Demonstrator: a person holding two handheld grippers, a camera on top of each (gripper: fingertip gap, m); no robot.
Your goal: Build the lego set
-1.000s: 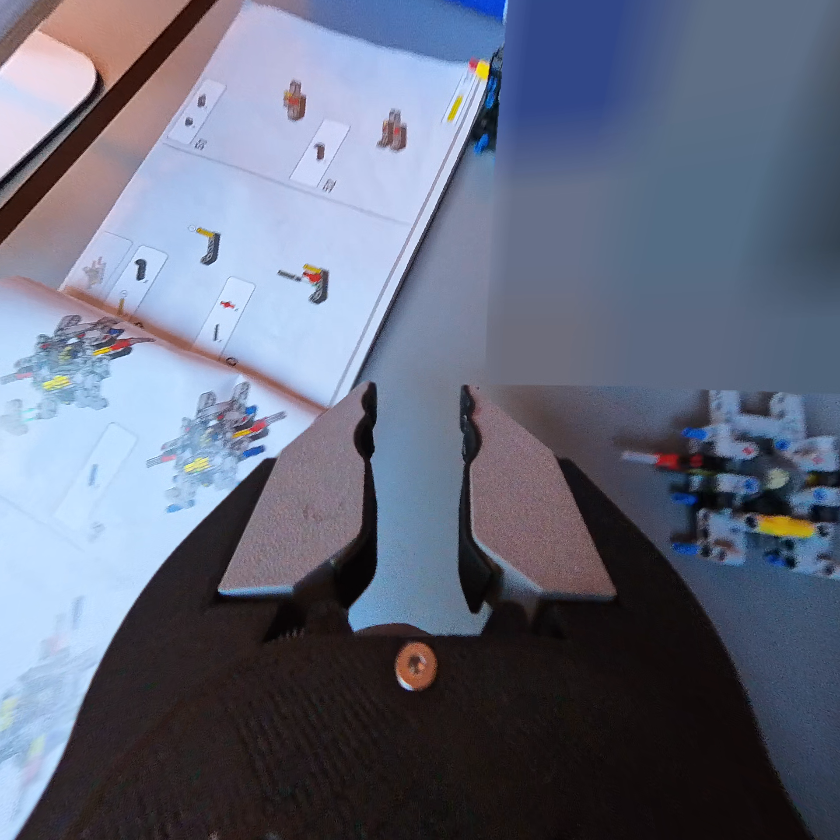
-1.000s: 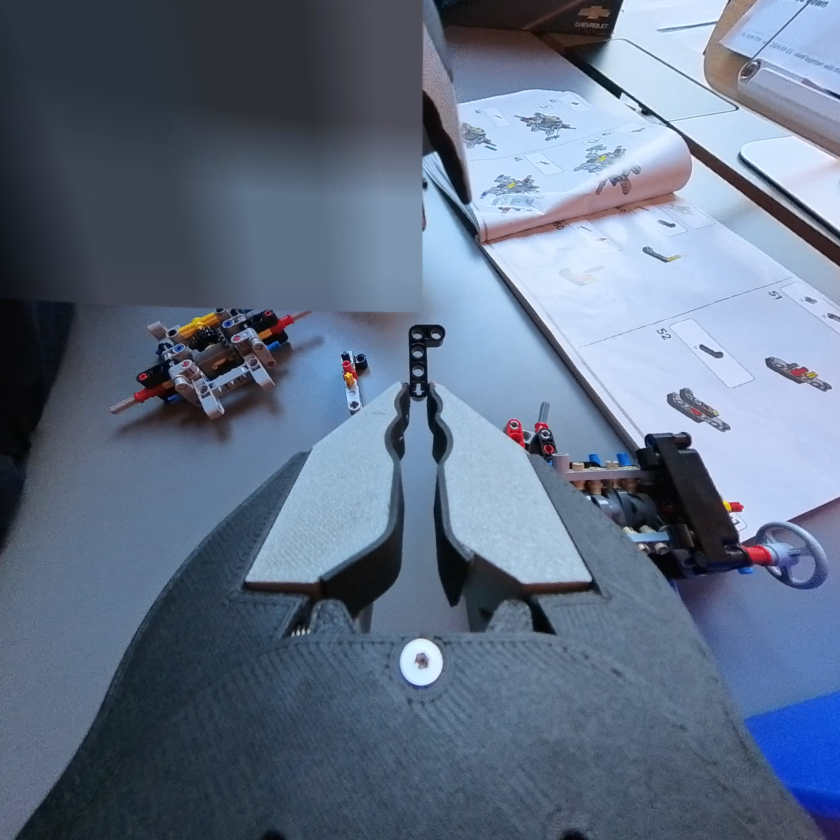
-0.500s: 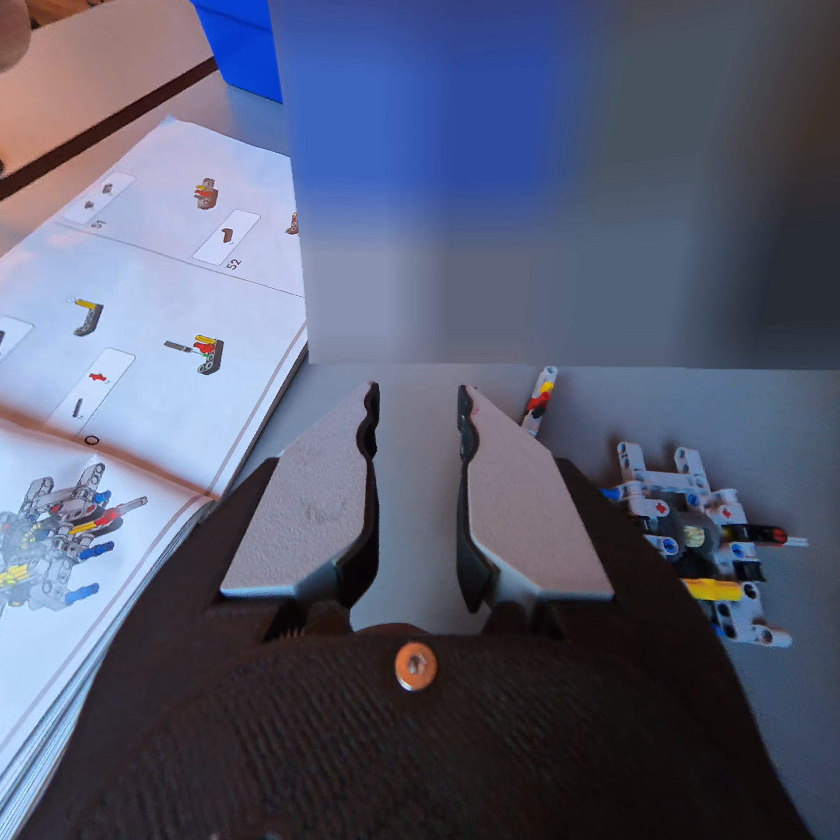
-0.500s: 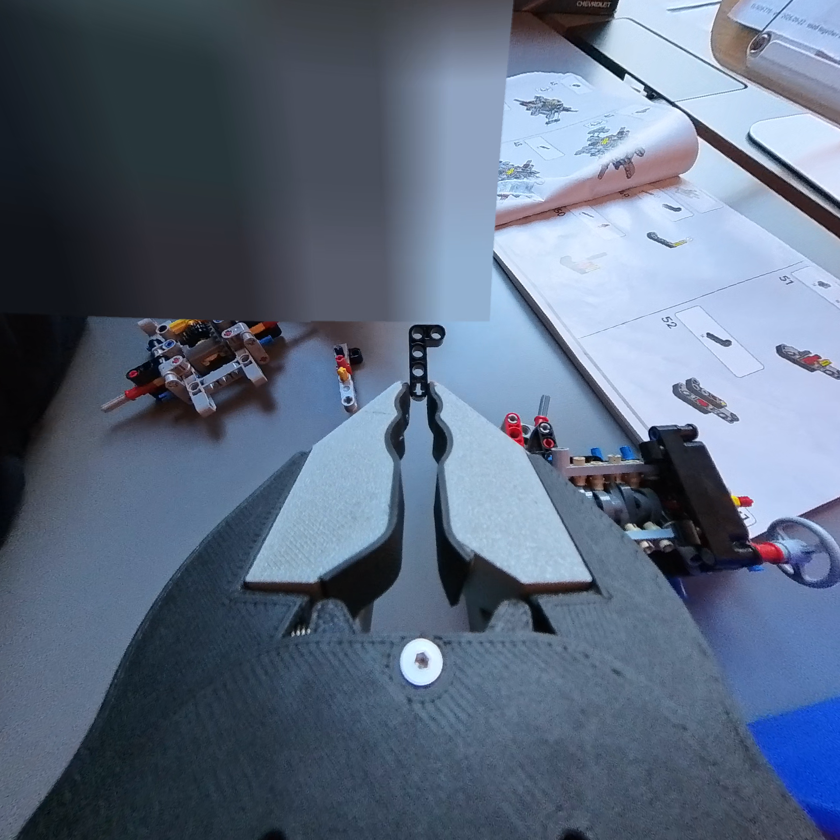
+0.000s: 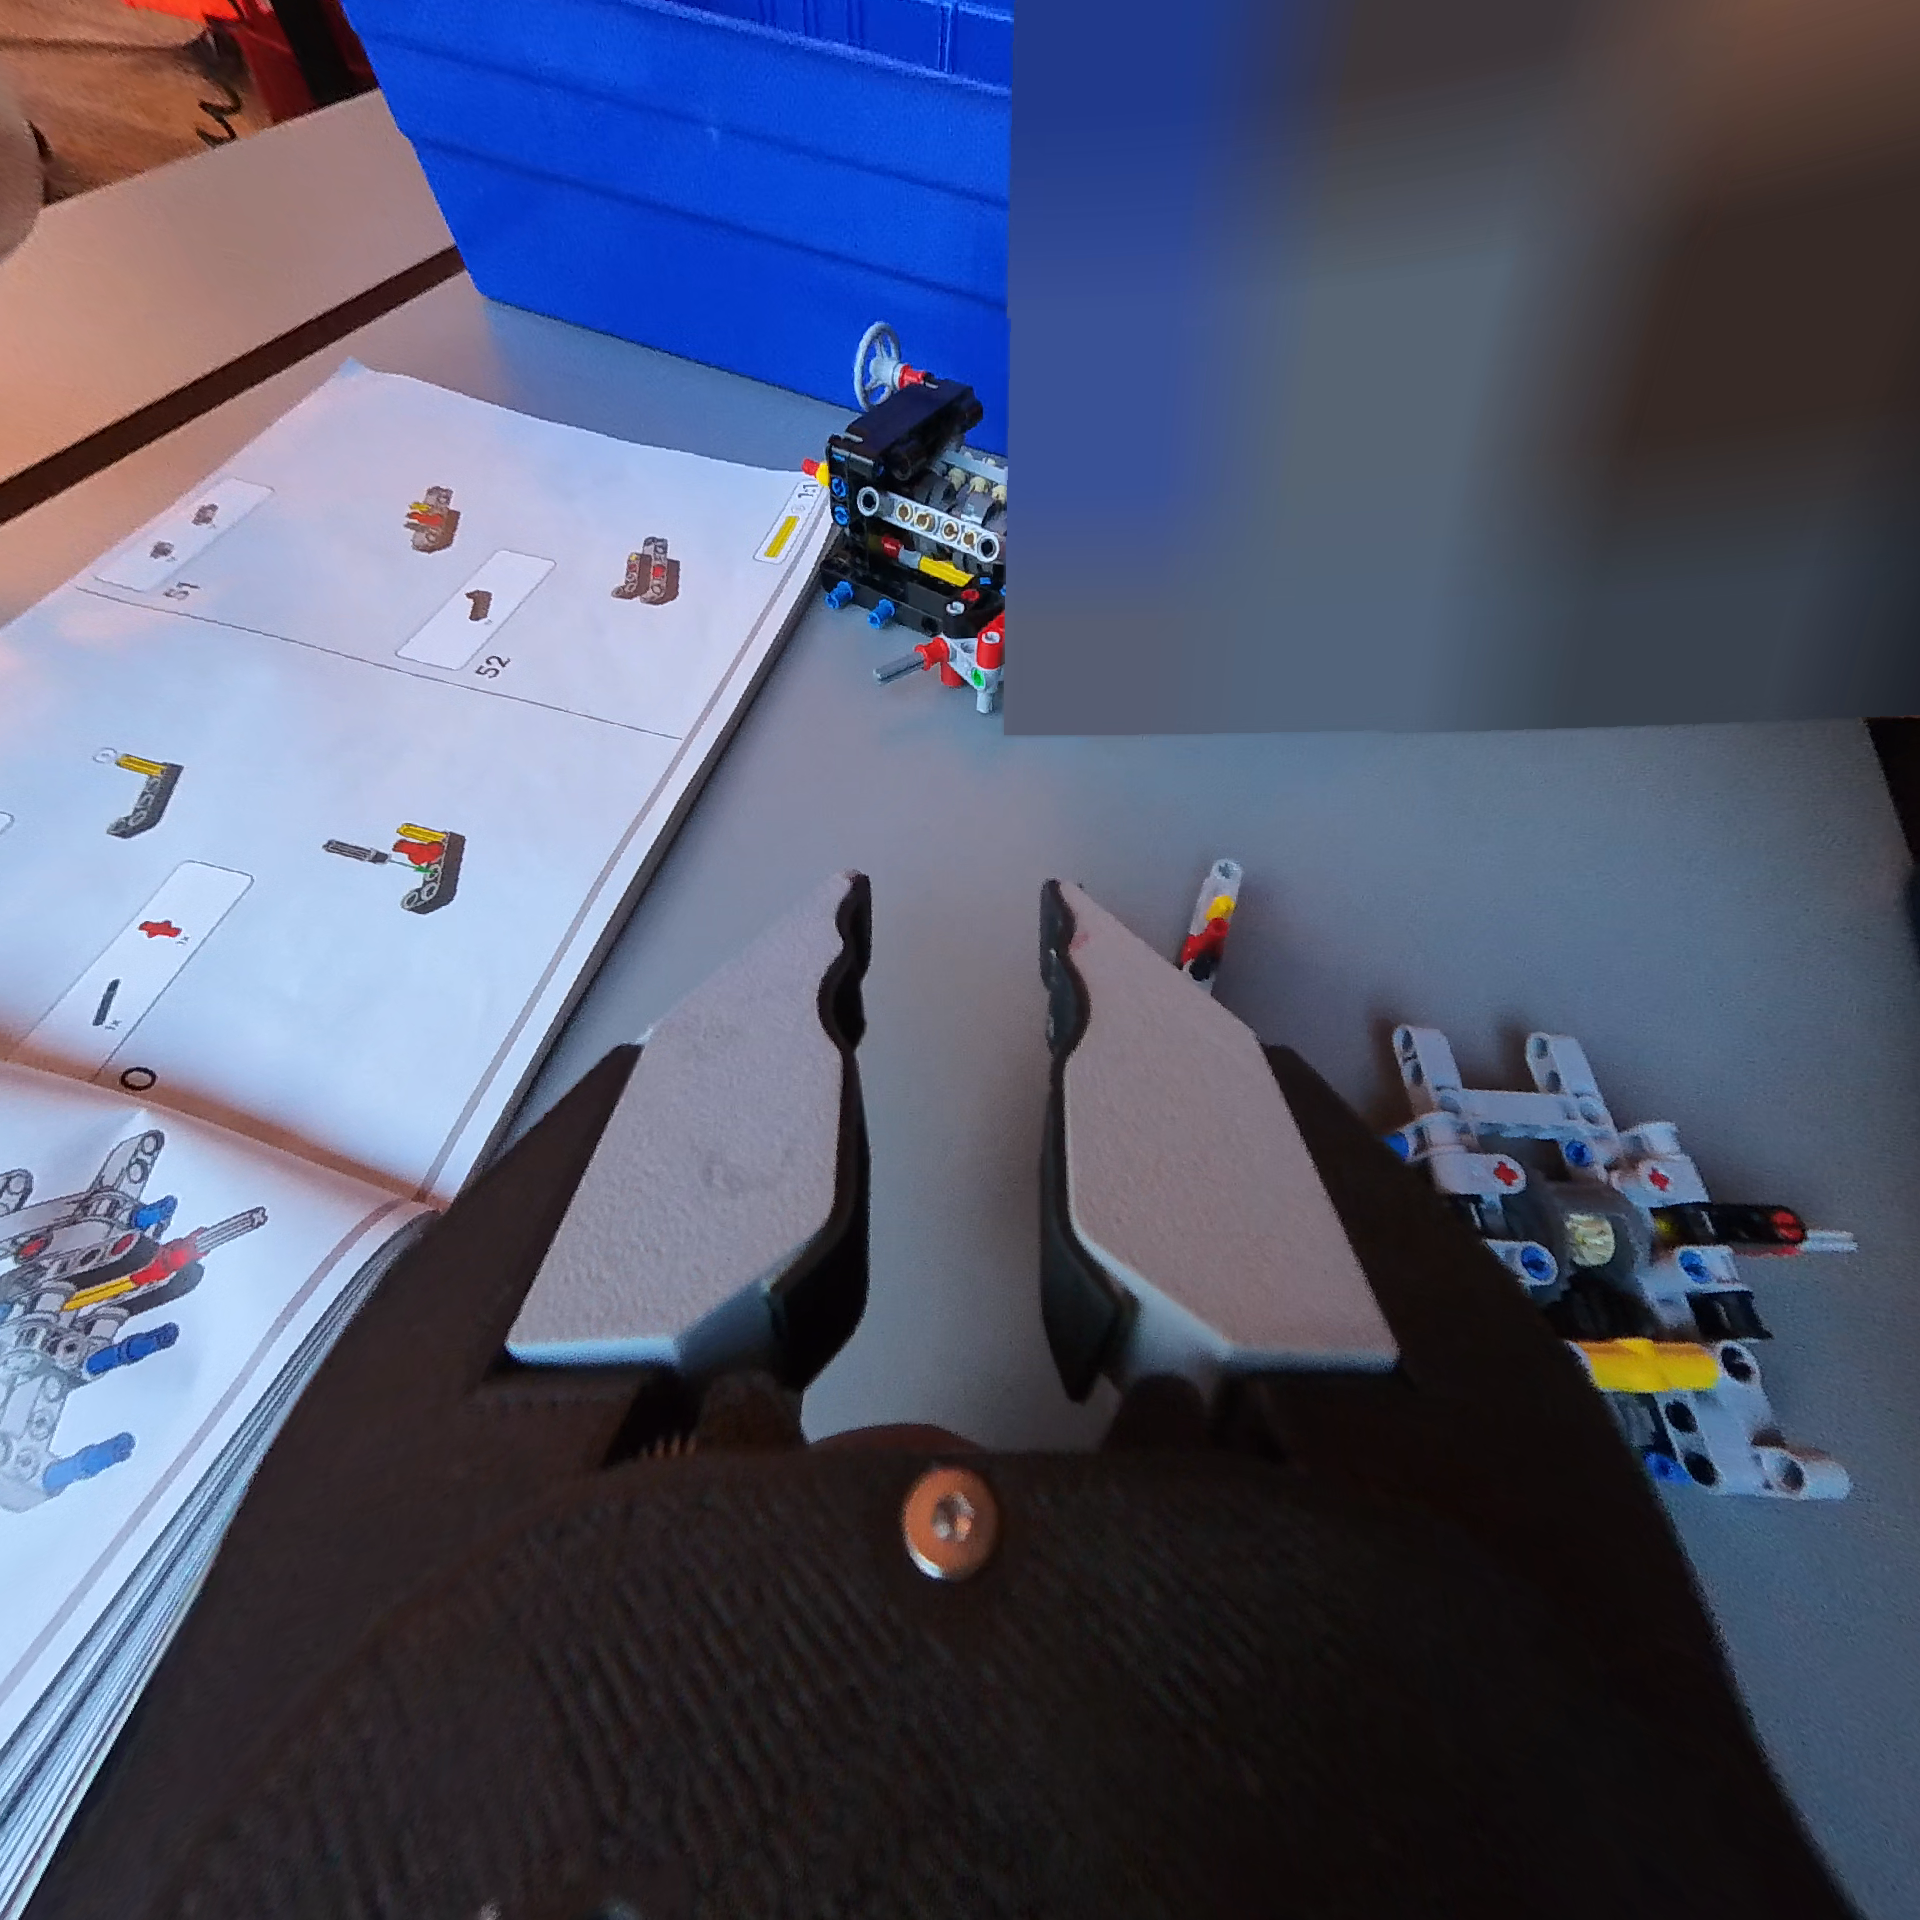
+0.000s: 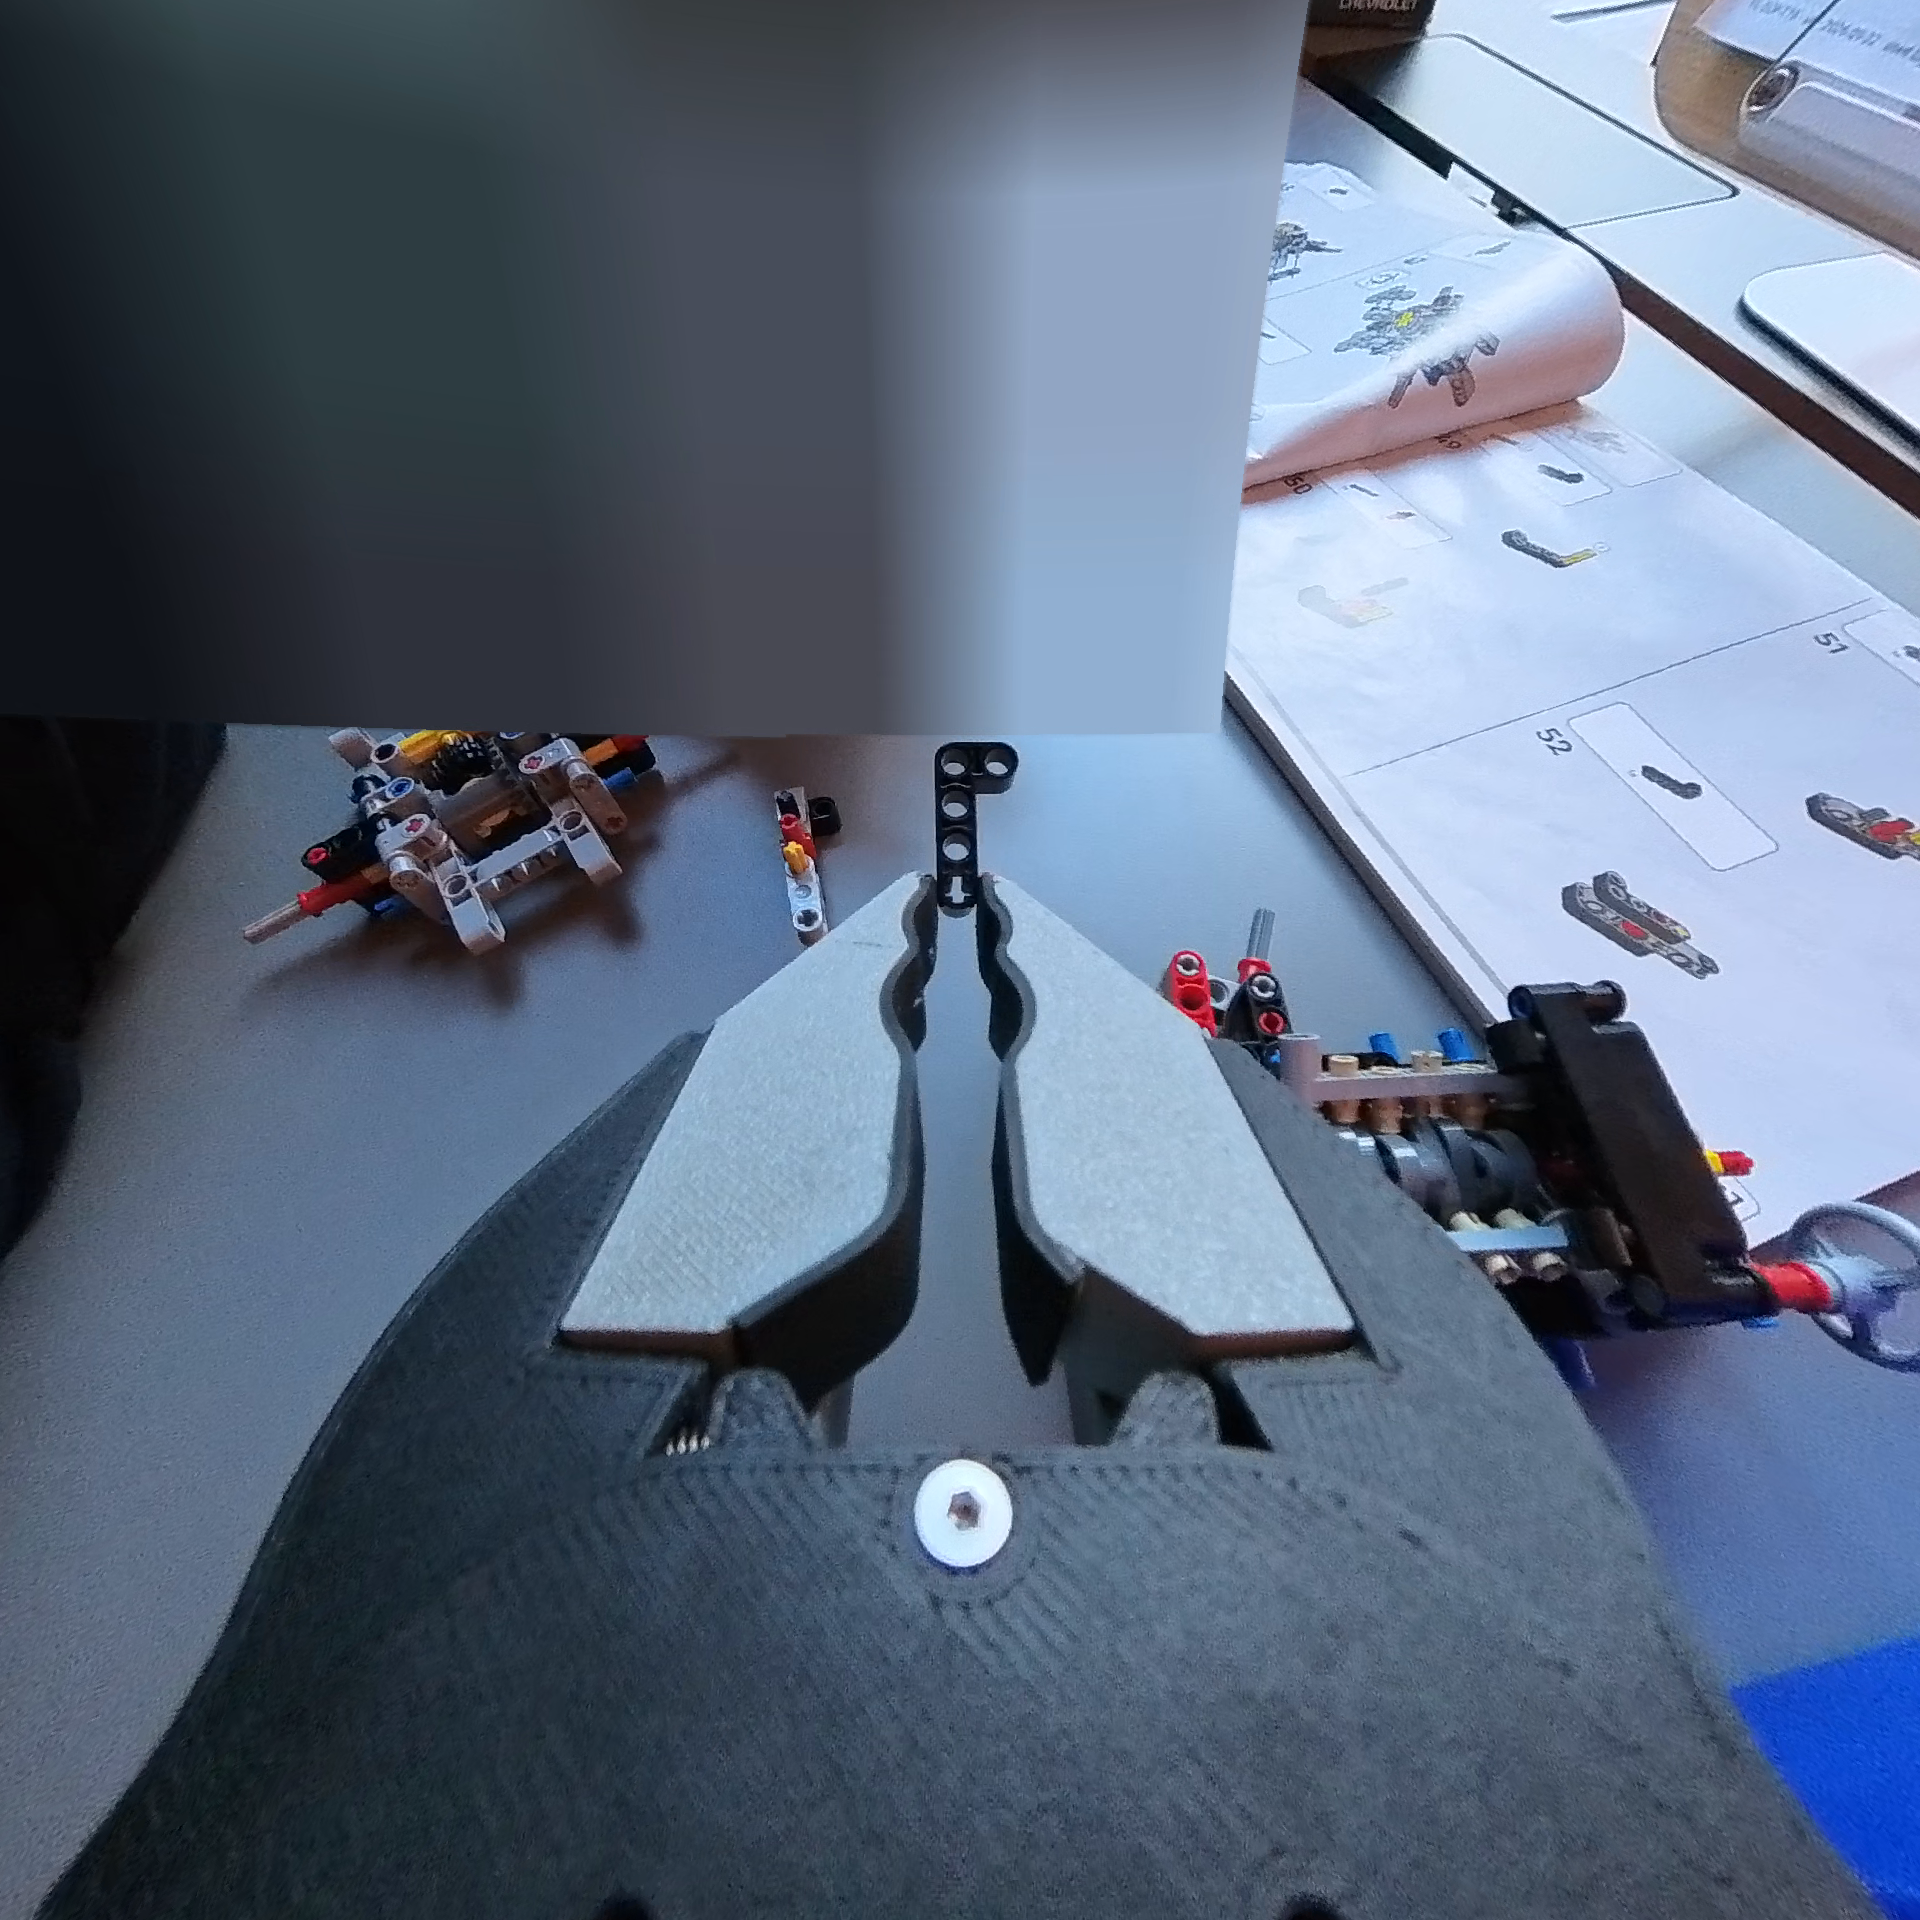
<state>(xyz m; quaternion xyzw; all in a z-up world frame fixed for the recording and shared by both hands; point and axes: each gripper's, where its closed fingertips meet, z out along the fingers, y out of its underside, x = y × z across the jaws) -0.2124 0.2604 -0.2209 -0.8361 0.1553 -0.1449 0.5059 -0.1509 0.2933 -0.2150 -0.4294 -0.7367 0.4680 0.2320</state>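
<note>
My right gripper is shut on a black L-shaped beam with holes. The beam stands upright out of the fingertips, its short arm at the top pointing right. My left gripper is open with nothing between its fingers, above the bare grey table. A small light-grey beam with red and yellow pins lies just right of its right fingertip; the same piece shows in the right wrist view. A white and grey brick assembly lies further right, also seen in the right wrist view.
An open instruction booklet lies left of my left gripper and also shows at the right in the right wrist view. A black assembly with a grey steering wheel sits by the booklet's edge. A blue bin stands behind. Left tips to right tips: about 8 cm.
My left gripper has swung right across the booklet's edge toward the small pinned beam, its jaws narrowing a little. My right gripper has kept hold of the black beam, almost still.
</note>
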